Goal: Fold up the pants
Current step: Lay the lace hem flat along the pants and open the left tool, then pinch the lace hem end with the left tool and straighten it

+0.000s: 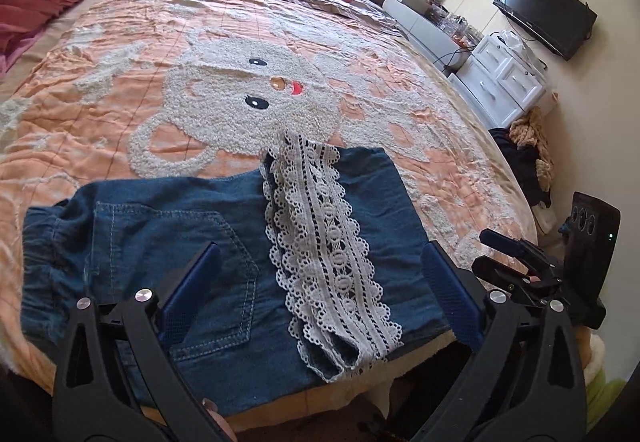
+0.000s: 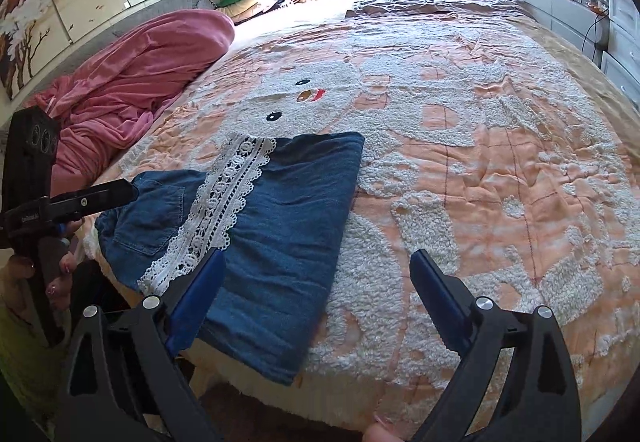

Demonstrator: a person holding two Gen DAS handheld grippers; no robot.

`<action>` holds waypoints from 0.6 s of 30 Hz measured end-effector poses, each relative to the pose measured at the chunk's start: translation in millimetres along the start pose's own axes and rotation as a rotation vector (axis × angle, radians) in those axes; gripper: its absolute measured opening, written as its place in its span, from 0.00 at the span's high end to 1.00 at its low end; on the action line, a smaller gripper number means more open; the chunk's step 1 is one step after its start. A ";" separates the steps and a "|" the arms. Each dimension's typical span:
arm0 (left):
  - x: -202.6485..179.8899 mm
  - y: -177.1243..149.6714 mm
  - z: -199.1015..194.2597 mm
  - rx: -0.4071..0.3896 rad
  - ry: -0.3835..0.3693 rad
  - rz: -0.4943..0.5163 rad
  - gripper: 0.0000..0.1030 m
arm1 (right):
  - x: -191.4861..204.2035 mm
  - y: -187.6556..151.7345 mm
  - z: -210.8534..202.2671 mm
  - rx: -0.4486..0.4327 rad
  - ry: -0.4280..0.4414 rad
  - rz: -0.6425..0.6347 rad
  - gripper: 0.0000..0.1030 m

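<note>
**user1:** Looking at this one, the pants [image 1: 192, 242] are lying near the front edge of the bed [image 2: 500, 162], already doubled over: the lace trim [image 1: 332, 250] of the leg ends lies across the middle, waistband off to the left. Both grippers are empty. The left gripper [image 1: 320, 282] is spread wide and hangs over the denim with one finger above the pocket side and the other past the lace. The right gripper [image 2: 320, 290] is just as wide open, with one finger over the right part of the pants and the other over bare bedspread.

**user2:** So between folds, I'd guess? It's roughly a rectangle now but still kinda wide.

**user1:** That's my read. The next move probably calls for pinching the right-hand folded edge and carrying it over toward the waistband, with the left pinning the pile. That lace looks floppy, so it could slide or bunch.
</note>
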State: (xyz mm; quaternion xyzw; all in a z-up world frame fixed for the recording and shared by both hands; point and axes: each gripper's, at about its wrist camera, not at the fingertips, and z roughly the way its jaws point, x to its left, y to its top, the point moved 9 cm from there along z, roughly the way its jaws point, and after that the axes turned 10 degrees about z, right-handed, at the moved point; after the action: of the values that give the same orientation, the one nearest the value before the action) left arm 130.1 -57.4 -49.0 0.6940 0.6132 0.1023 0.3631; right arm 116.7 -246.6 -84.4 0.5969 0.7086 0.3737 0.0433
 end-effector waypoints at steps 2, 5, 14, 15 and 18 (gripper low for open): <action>-3.2 -9.3 0.2 0.008 -0.018 -0.014 0.09 | 2.5 -6.8 -1.1 0.012 0.009 -0.003 0.10; -6.8 -22.4 1.4 0.033 -0.033 -0.021 0.10 | 5.1 -17.0 -0.7 0.033 0.010 -0.012 0.10; -24.6 -54.3 14.2 0.127 -0.088 -0.034 0.40 | 2.7 -41.6 5.7 0.078 -0.007 -0.030 0.10; -26.7 -57.4 17.2 0.140 -0.100 -0.035 0.43 | 2.0 -43.8 6.4 0.081 -0.004 -0.025 0.10; -31.2 -62.6 23.4 0.161 -0.100 -0.036 0.52 | 2.9 -48.2 7.0 0.084 0.010 -0.018 0.12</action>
State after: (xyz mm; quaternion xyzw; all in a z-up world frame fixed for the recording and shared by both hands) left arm 88.2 -96.0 -95.7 0.7141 0.6128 0.0117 0.3382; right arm 80.3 -241.1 -116.3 0.5902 0.7292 0.3459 0.0180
